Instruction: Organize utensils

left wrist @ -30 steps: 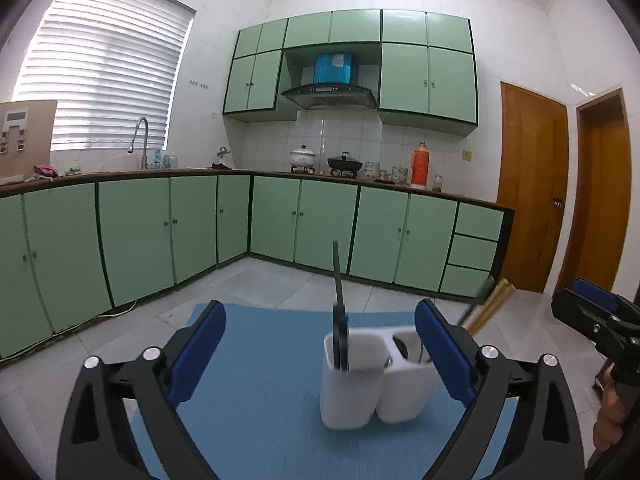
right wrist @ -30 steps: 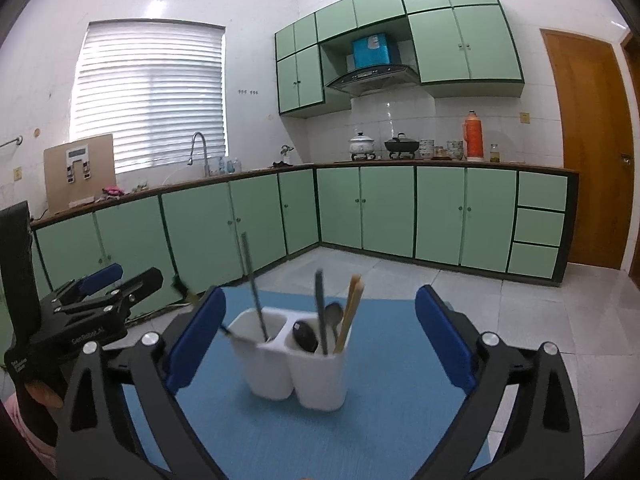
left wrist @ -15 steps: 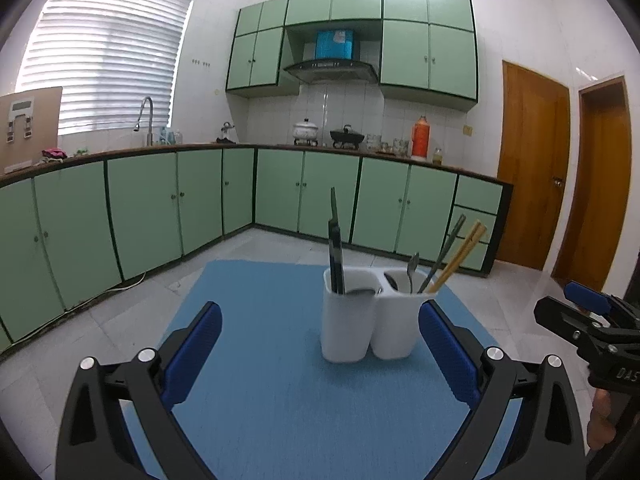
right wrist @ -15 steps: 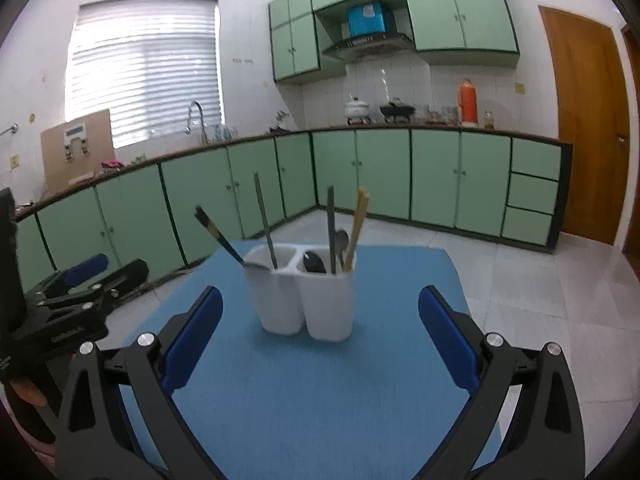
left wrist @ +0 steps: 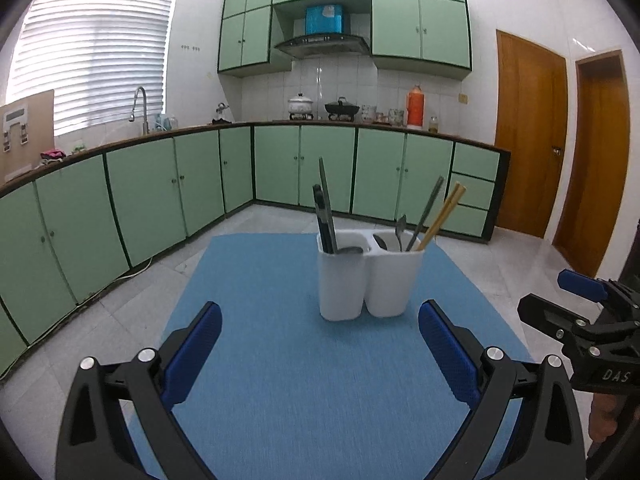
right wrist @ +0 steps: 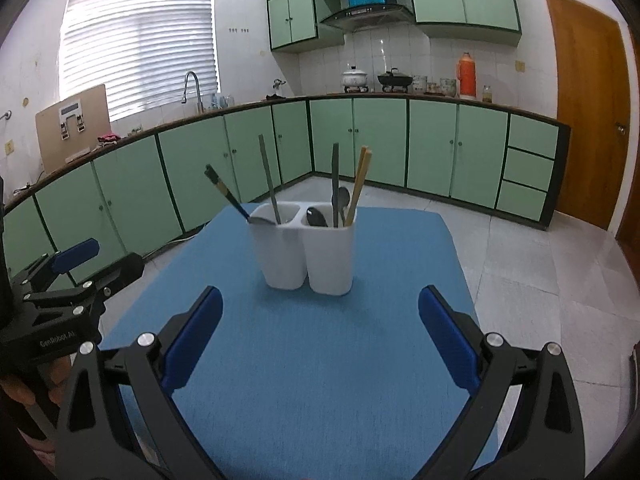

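A white two-compartment utensil holder stands upright on a blue mat; it also shows in the right wrist view. Its left compartment holds dark-handled utensils. Its right compartment holds a spoon, a dark utensil and wooden chopsticks. My left gripper is open and empty, well back from the holder. My right gripper is open and empty, also back from it. Each gripper shows in the other's view, the right one at the mat's right, the left one at its left.
The blue mat lies on a table; a tiled kitchen floor surrounds it. Green cabinets run along the back and left walls. Wooden doors are at the right. Pots and a red thermos stand on the counter.
Both grippers have drawn back and risen away from the holder, which now looks smaller and farther. Both stayed open and empty. The utensils remain in the holder.
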A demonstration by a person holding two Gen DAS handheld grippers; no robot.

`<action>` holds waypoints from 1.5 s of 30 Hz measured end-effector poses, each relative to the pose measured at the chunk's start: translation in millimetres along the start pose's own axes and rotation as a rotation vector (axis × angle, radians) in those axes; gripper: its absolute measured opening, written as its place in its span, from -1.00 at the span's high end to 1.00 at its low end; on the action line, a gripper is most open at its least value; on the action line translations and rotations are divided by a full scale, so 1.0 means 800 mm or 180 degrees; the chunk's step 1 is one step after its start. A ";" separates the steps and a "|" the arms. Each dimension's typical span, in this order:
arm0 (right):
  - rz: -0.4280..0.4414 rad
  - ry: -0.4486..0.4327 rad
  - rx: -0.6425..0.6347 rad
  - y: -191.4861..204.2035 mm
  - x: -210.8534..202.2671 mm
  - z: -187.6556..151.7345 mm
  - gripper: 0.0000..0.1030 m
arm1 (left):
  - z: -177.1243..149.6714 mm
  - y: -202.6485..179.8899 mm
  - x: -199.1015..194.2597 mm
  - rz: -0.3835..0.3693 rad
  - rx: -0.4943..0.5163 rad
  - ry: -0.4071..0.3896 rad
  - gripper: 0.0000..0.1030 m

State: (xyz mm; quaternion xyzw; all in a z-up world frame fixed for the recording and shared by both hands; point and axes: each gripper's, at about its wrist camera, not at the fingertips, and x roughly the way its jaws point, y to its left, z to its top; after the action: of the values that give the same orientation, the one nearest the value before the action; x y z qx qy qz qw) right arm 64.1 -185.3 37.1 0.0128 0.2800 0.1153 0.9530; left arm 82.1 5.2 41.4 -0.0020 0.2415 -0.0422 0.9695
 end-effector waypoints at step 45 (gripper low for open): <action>0.0047 0.0046 0.0006 -0.003 -0.001 0.004 -0.85 | -0.008 -0.005 -0.004 -0.0019 -0.0031 0.0066 -0.87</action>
State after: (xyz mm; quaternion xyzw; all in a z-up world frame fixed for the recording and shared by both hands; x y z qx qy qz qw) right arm 65.8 -187.8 40.4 0.0149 0.2870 0.1222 0.9500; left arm 76.0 1.7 36.9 -0.0069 0.2517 -0.0440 0.9668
